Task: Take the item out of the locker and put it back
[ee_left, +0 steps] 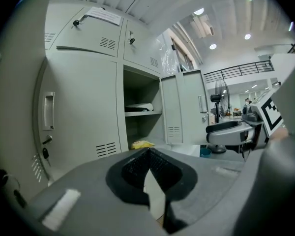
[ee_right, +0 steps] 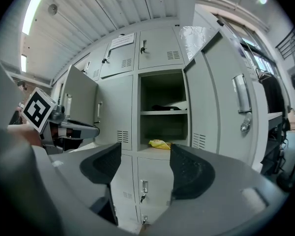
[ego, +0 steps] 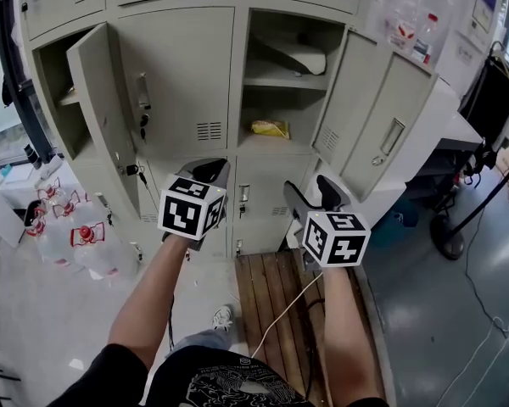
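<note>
A yellow packet (ego: 270,128) lies on the lower shelf of the open locker (ego: 288,79); it also shows in the left gripper view (ee_left: 141,144) and the right gripper view (ee_right: 160,143). A white and dark item (ego: 301,58) rests on the shelf above. My left gripper (ego: 209,171) hovers in front of the lockers below that compartment, its jaws shut on nothing (ee_left: 147,155). My right gripper (ego: 327,192) floats beside it, open and empty (ee_right: 145,156). Both are well short of the packet.
The locker's door (ego: 377,117) swings out to the right. Another open door (ego: 97,100) juts out at left, keys hanging below it. Water bottles (ego: 72,231) stand on the floor at left. A wooden pallet (ego: 276,299) lies underfoot with a cable across it.
</note>
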Motion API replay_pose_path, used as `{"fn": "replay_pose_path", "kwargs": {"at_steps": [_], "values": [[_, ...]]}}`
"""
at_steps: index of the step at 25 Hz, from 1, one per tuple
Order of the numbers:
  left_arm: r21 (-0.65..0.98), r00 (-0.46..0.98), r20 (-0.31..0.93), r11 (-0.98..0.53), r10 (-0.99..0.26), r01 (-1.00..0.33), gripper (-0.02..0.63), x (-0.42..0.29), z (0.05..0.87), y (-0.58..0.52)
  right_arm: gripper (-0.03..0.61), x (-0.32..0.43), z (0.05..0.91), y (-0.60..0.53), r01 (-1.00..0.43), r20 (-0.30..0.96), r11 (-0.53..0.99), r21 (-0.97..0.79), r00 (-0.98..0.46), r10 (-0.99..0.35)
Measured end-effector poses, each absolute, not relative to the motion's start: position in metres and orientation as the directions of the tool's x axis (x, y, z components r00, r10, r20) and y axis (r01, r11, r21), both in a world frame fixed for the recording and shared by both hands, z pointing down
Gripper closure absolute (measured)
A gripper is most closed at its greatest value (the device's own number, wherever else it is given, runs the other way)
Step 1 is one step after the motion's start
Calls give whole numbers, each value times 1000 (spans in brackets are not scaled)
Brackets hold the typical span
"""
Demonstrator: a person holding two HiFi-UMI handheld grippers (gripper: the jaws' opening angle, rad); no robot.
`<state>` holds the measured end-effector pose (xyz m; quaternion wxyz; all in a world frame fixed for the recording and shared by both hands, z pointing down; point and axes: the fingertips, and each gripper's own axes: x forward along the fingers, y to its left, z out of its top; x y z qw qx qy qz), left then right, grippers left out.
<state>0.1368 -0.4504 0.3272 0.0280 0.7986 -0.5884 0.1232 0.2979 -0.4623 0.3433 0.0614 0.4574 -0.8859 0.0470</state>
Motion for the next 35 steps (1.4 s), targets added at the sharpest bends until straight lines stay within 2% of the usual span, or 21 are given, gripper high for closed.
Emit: {"fn": "replay_pose_path", "kwargs": {"at_steps": [15, 35], "values": [[-94, 255, 241, -284, -936, -954, 612, 100, 335, -545, 259, 254, 362, -585, -792, 233, 608, 56, -582, -779], [-111, 266, 243, -299, -933, -948, 612, 88, 337, -600, 334, 218, 406, -689, -713, 390, 656, 249, -546, -742]]}}
